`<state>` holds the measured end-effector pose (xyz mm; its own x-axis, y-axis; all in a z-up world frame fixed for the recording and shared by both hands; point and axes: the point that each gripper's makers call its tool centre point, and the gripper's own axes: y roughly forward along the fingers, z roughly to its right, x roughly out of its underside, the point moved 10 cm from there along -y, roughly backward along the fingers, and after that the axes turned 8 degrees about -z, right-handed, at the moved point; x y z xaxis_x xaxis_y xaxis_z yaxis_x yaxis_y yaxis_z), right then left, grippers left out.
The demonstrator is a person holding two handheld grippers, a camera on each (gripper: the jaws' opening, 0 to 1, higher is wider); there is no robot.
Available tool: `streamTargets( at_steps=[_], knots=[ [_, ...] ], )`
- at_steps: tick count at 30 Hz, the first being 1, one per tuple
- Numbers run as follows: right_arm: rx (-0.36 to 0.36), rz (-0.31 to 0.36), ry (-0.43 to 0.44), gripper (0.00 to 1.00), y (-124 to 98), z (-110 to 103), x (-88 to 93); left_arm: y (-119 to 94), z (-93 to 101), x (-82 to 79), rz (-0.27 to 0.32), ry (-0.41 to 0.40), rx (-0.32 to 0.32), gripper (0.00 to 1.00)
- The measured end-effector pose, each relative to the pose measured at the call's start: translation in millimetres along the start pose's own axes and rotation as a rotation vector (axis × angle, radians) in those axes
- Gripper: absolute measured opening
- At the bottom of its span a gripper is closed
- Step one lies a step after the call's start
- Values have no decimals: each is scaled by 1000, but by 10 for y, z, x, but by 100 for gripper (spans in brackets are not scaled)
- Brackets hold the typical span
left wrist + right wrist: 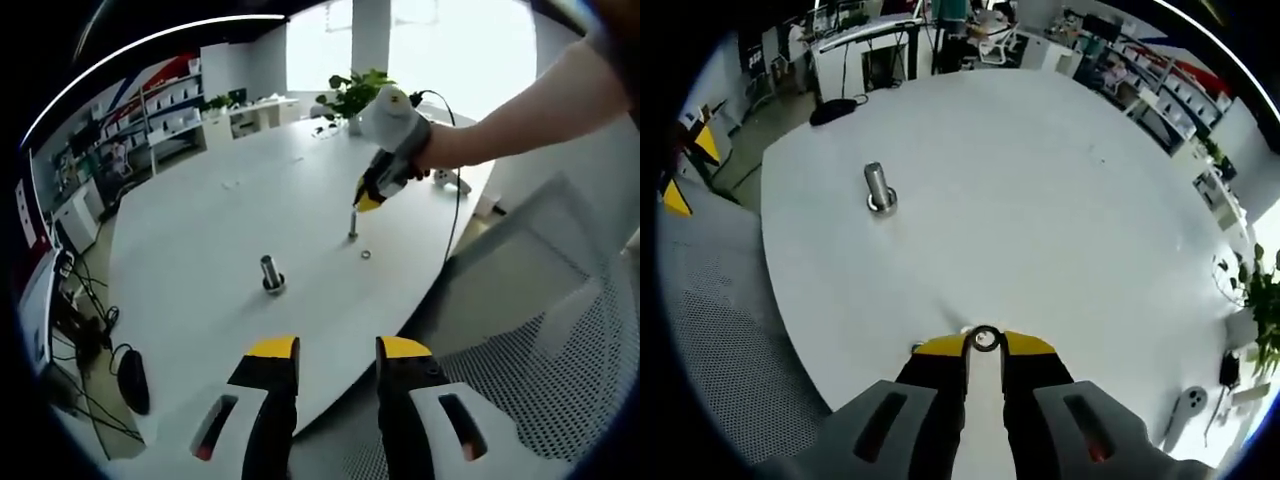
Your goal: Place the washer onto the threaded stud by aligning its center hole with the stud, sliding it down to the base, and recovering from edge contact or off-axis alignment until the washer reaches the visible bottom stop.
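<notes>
Washer (984, 339) sits pinched at the right tool's (984, 345) tips; left tool (337, 352) gapes released above the tabletop (1040, 220), stud (878, 187) ahead.

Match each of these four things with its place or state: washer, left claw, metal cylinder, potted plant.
Things:
1. washer
2. left claw
3. metal cylinder
4. potted plant

Places or states:
A. upright on the white table, apart from both claws
B. at the table's far end
C. between the tips of the right claw
D. open, holding nothing

Pairs: 1-C, 2-D, 3-A, 4-B
</notes>
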<state>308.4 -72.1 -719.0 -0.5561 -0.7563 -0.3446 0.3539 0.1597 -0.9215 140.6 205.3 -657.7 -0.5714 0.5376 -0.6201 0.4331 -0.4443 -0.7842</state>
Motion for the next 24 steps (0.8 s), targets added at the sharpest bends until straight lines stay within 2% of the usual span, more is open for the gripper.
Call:
streamTargets(
  at_steps=[5, 24],
  knots=[
    [-9, -10, -19, 14, 34, -21, -21, 4, 1, -2, -4, 5, -4, 28],
    [-28, -48, -8, 14, 147, 10, -6, 7, -8, 8, -11, 1, -12, 28]
  ],
)
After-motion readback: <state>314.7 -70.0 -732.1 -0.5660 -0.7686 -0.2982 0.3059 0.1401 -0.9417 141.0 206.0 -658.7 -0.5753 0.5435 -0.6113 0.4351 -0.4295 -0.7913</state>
